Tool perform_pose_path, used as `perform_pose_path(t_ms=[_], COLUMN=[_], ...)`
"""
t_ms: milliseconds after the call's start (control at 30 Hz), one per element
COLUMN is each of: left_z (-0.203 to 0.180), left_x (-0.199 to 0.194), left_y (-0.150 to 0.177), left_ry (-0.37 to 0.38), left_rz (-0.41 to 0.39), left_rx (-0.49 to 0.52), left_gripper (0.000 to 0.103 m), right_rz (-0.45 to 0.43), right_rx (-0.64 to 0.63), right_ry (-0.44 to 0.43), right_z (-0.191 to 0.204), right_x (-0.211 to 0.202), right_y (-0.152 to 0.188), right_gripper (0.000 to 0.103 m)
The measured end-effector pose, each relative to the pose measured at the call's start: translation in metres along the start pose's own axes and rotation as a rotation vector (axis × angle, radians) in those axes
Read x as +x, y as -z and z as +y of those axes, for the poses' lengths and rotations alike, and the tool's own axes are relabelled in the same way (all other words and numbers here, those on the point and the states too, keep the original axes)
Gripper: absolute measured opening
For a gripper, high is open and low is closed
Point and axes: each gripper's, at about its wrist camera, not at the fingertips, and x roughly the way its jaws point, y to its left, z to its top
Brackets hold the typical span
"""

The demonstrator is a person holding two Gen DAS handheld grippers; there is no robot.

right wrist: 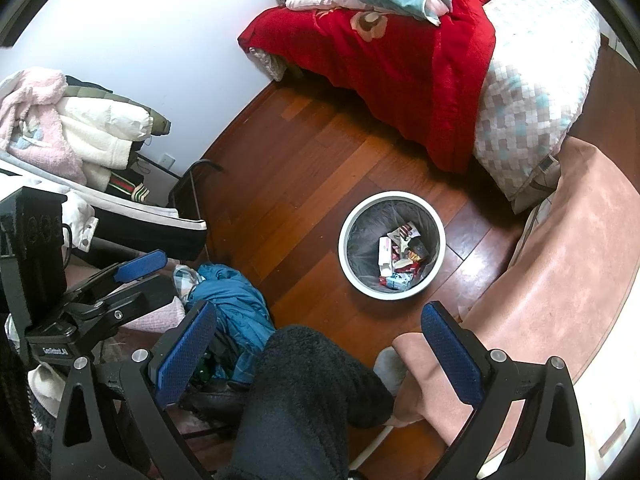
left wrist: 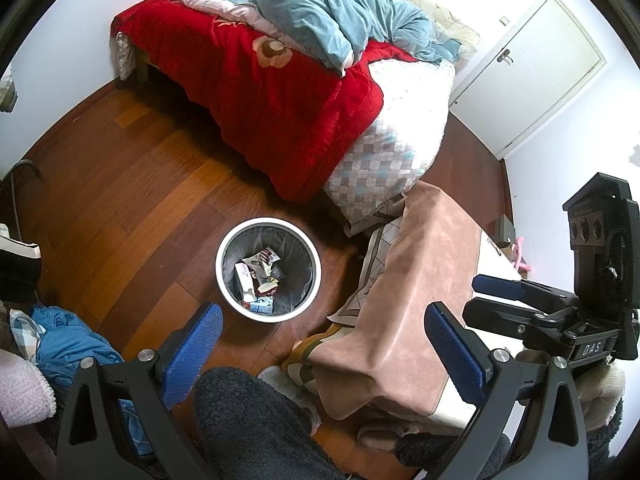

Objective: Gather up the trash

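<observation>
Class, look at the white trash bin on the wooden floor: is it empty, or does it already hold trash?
It holds trash. The trash bin stands upright, and wrappers and small boxes lie at its lined bottom, well below the rim.

One trash bin (left wrist: 304, 300) is seen ahead of two grippers, left (left wrist: 322, 352) and right (right wrist: 320, 354). One bed (left wrist: 404, 120), one red blanket (left wrist: 256, 92) and one door (left wrist: 540, 68) are counted beyond.

Glossy wooden floor (left wrist: 132, 184), plush red blanket (left wrist: 260, 96); smooth white bin (left wrist: 224, 280), matt suede-like cloth (left wrist: 420, 280)
</observation>
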Motion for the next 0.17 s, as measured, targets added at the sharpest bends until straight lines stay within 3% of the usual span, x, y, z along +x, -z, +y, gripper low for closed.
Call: perform_pose_path(t_ms=[167], left_z=[0.0011], left_x=[-0.0007], left_y=[-0.0018], left_ry=[0.004], left_rz=[0.001], left_rx=[0.002], left_gripper=[0.103], right_rz=[0.001], right_rx=[-0.002], right_ry=[0.001], right_z=[0.0012], right_x=[-0.0003], right_y=[0.0003], right_gripper=[0.103])
